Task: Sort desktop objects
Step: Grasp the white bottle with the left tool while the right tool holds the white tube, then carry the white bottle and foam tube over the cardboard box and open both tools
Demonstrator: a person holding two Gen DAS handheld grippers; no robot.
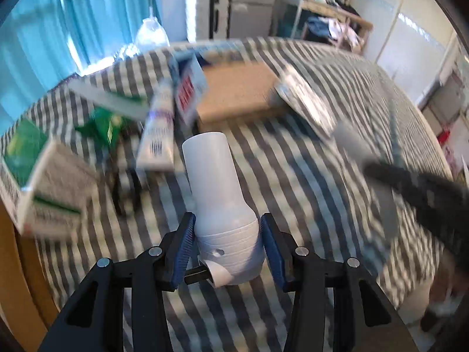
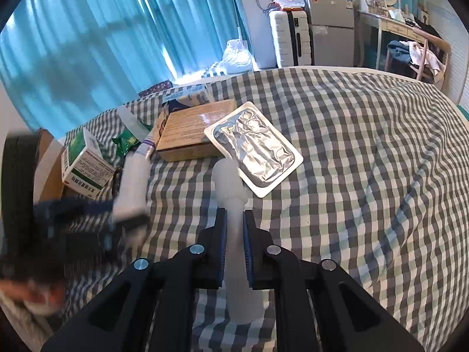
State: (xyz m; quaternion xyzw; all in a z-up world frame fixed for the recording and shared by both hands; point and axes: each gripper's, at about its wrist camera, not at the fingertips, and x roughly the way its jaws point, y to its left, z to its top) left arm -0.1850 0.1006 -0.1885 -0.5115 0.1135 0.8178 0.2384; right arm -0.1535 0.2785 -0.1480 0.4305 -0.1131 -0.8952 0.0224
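Note:
My left gripper (image 1: 227, 228) is shut on the wide base of a white plastic bottle-shaped piece (image 1: 218, 190), held above the checked cloth; this view is motion-blurred. It shows blurred at the left of the right wrist view (image 2: 132, 196). My right gripper (image 2: 234, 220) is shut on a translucent white bottle (image 2: 231, 193) by its narrow neck. Beyond lie a silver foil pack (image 2: 255, 143), a brown flat box (image 2: 190, 132), a green-and-white medicine box (image 2: 85, 161), a green sachet (image 2: 126, 140) and a white tube (image 1: 158, 135).
A grey-and-white checked cloth (image 2: 366, 161) covers the surface. Blue curtains (image 2: 102, 44), a white suitcase (image 2: 290, 38), a small fridge (image 2: 331, 26) and a desk with a chair (image 2: 410, 47) stand behind. A wooden edge (image 1: 17, 264) runs along the left.

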